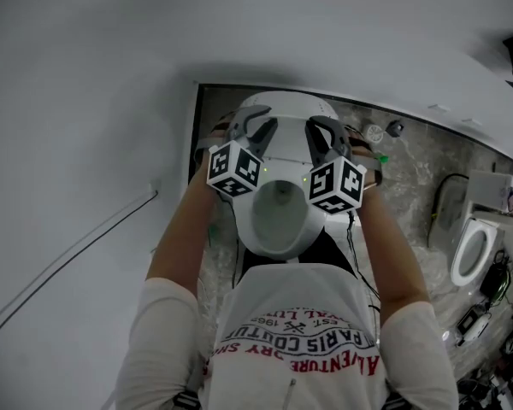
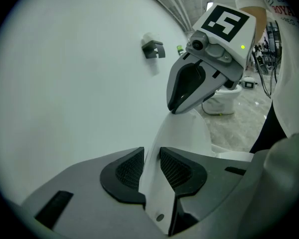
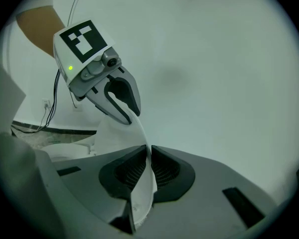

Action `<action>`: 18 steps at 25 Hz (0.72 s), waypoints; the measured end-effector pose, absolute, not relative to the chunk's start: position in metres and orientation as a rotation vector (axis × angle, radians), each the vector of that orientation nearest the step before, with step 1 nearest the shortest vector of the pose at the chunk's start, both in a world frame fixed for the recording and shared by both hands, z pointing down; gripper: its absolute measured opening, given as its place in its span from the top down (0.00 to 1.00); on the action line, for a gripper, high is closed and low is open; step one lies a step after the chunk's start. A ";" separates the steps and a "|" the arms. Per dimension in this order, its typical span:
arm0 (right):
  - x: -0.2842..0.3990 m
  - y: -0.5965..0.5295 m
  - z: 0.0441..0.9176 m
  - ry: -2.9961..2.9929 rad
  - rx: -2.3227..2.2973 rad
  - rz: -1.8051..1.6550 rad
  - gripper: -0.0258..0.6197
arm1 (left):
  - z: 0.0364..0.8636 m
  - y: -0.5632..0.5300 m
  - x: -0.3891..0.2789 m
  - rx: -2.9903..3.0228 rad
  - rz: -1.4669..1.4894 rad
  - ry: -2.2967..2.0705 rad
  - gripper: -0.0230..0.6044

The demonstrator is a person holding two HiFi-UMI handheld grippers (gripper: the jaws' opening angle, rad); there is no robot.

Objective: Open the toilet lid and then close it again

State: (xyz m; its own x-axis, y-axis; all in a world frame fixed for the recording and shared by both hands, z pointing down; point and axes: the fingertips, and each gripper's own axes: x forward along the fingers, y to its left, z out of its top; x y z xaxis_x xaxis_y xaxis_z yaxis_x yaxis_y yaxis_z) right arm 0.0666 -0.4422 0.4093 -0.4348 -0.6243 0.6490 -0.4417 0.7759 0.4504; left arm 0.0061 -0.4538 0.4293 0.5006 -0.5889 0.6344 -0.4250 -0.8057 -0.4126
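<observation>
Both my grippers at the raised toilet lid (image 1: 286, 109)
My right gripper (image 3: 148, 156) is clamped on the lid's edge — my left gripper (image 2: 150, 158) has its jaws slightly apart around the other edge — the lid stands upright behind the bowl (image 1: 249, 222).

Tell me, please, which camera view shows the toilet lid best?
The head view: the raised toilet lid shows almost whole, beyond the bowl. Each gripper view shows only its edge between that gripper's jaws.
</observation>
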 end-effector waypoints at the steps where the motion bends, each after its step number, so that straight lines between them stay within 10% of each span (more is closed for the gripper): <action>1: 0.066 -0.442 0.409 -2.104 0.799 -0.252 0.91 | 0.429 -0.454 0.006 -2.541 -1.184 0.876 0.81; 11: 0.065 -0.423 0.394 -2.164 0.808 0.023 0.90 | 0.377 -0.438 -0.019 -2.585 -0.974 1.118 0.77; 18: 0.081 -0.393 0.314 -2.228 1.229 0.197 0.91 | 0.298 -0.405 -0.056 -2.791 -0.579 1.397 0.94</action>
State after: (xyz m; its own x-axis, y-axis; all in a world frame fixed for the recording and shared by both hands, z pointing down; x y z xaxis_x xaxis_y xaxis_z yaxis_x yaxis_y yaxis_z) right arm 0.0813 -0.3928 0.3139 -0.4062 -0.7270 0.5536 -0.8130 0.5641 0.1442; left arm -0.0563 -0.4052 0.2979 0.5463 -0.7677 0.3349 -0.7795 -0.6124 -0.1322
